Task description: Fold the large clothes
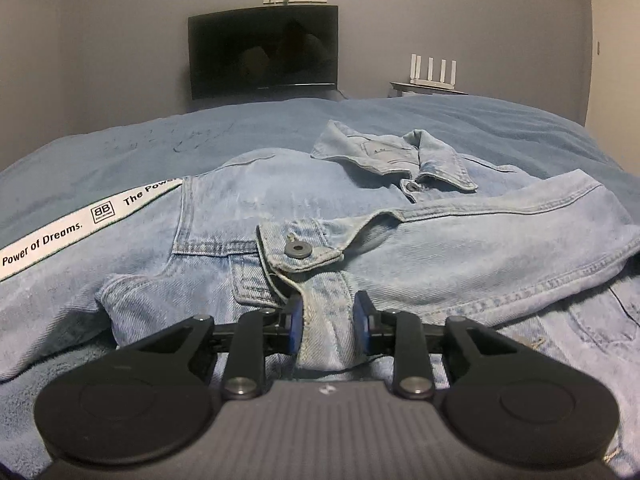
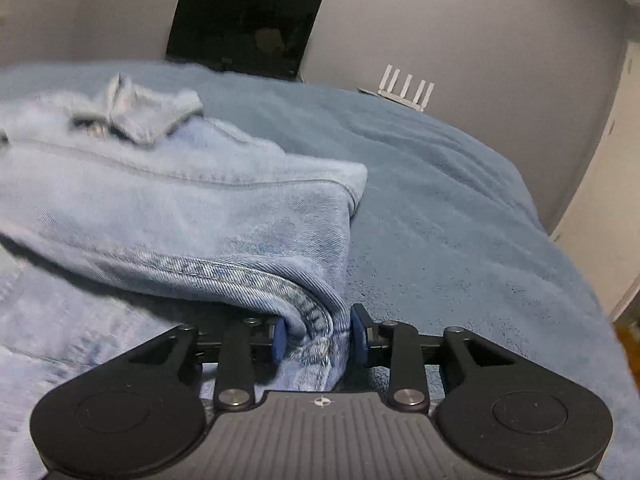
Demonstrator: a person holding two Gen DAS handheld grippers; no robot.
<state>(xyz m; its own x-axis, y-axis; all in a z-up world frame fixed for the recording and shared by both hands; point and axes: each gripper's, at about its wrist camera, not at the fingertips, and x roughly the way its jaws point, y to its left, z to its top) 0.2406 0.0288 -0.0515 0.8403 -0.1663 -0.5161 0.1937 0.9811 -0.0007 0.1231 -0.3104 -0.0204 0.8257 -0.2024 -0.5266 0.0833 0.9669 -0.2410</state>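
A light-blue denim jacket lies front-up on the bed, collar toward the far wall, with one sleeve folded across its chest. My left gripper sits at the jacket's near edge, and its blue pads are shut on the front button strip. In the right wrist view the jacket is blurred, and its folded side edge bunches at my right gripper. That thick fold lies between the right fingers, whose jaws stand apart with a thin gap at the right pad.
A blue fleece blanket covers the bed. A white printed strap lies under the jacket's left side. A dark monitor and a white router stand by the far wall. The bed's right edge drops to the floor.
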